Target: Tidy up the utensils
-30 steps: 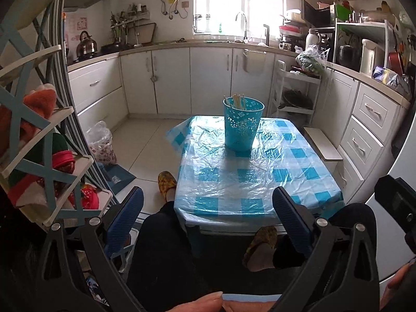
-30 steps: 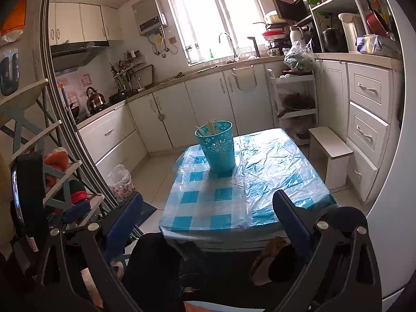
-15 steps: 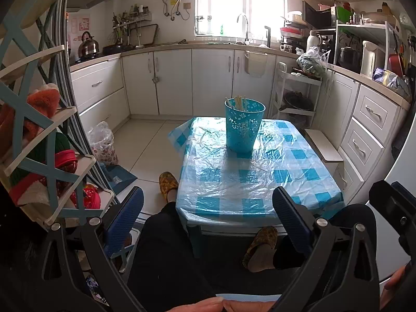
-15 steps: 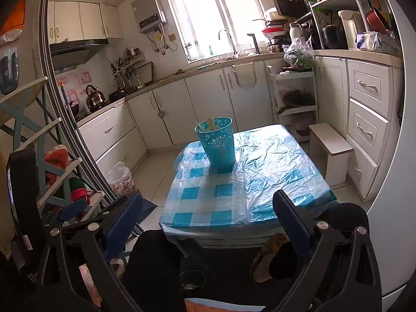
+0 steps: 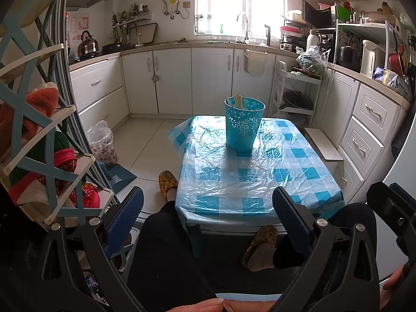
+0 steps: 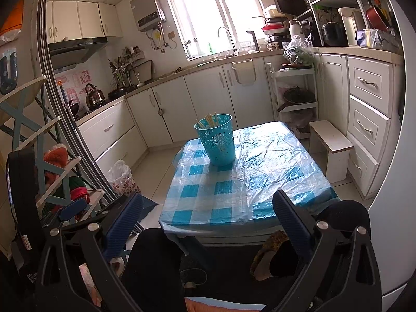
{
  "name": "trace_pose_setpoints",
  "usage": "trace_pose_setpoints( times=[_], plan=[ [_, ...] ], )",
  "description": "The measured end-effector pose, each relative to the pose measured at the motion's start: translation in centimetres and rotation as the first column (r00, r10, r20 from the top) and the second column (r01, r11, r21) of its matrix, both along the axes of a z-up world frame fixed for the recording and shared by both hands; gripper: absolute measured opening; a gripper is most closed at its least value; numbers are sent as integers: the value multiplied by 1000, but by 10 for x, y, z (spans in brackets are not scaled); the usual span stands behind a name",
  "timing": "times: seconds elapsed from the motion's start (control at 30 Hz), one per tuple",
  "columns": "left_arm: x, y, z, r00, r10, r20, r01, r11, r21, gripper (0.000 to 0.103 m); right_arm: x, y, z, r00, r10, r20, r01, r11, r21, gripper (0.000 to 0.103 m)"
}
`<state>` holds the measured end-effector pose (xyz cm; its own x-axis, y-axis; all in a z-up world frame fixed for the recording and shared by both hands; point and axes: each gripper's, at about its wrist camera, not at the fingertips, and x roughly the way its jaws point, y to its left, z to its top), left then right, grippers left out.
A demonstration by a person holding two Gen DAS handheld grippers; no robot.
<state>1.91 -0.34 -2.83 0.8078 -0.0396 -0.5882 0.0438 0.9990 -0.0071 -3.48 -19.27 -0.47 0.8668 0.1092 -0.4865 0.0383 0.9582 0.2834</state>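
A turquoise perforated holder (image 5: 244, 123) stands upright at the far end of the low table (image 5: 260, 182), with several pale chopsticks (image 5: 238, 101) sticking out of it. It also shows in the right wrist view (image 6: 216, 139). My left gripper (image 5: 208, 213) is open and empty, held back over my lap, well short of the table's near edge. My right gripper (image 6: 208, 215) is open and empty too, at a similar distance from the table.
The table wears a blue-checked cloth under clear plastic. A blue-and-white rack (image 5: 46, 135) with clothes stands close on the left. A white stool (image 5: 325, 145) and drawers (image 5: 369, 130) stand on the right. My legs and slippers (image 5: 167, 182) are below the table.
Both grippers have drifted slightly back and up, so the table and holder sit a little lower and farther in view. Both stay open and empty.
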Motion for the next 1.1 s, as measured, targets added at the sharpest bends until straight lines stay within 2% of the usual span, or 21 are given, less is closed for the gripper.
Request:
trace_pose_setpoints(
  times=[1.1],
  plan=[
    [-1, 2, 0, 1000, 1, -2, -1, 1000, -2, 95, 3, 2, -4, 1000, 7, -12, -7, 1000, -6, 95]
  ],
)
